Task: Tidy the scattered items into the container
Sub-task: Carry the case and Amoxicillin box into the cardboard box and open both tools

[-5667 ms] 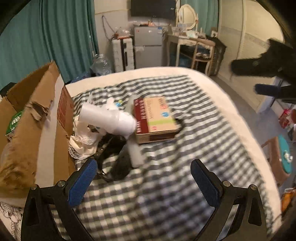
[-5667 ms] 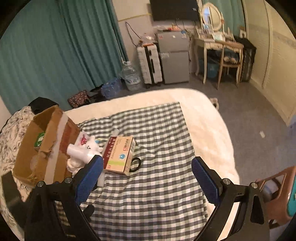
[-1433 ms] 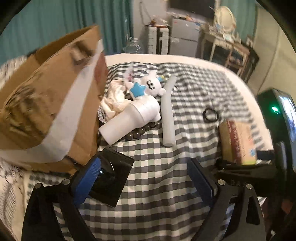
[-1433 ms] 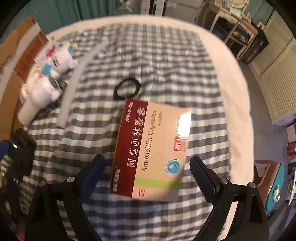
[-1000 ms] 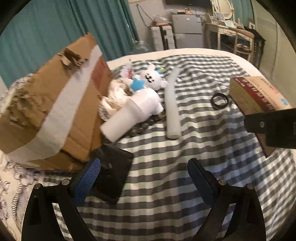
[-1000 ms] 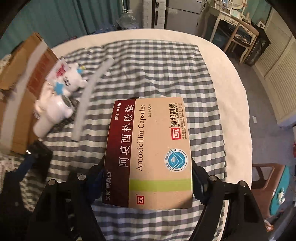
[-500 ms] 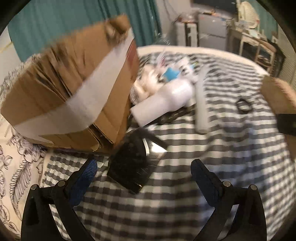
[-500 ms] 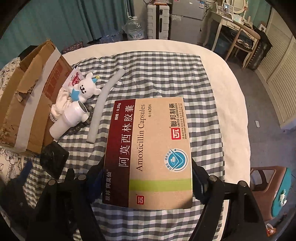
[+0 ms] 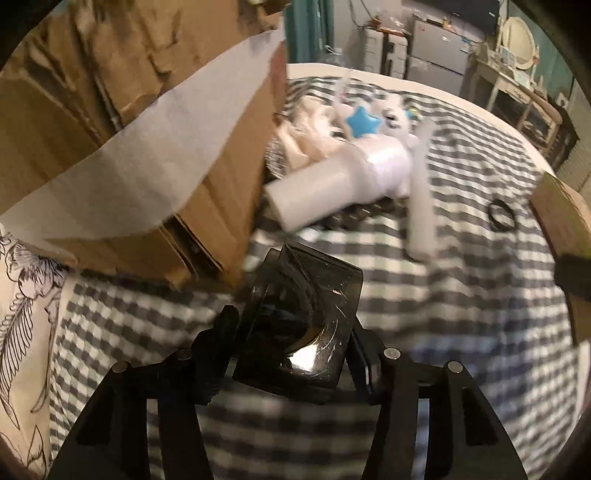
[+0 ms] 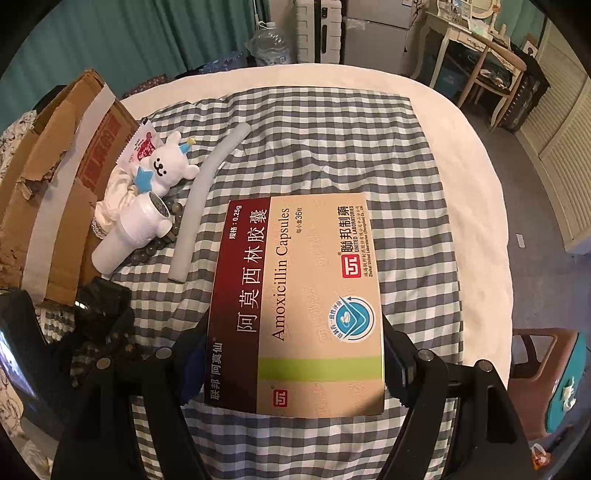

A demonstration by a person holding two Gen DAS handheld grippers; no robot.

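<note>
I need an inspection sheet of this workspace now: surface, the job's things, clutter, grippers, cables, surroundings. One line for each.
Surface: bed with a grey checked cloth over a white cover.
Job's things: cardboard box at the cloth's left edge; beside it a white bottle, toy bear, foam tube, dark beads, red-printed sachet, cream cloth; black ring lies apart.
Clutter: nothing seen beyond those.
Grippers: left gripper shut on a black case; right gripper shut on a medicine box.
Cables: nothing seen on the bed.
Surroundings: teal curtains, small fridge, dressing table, stool.
</note>
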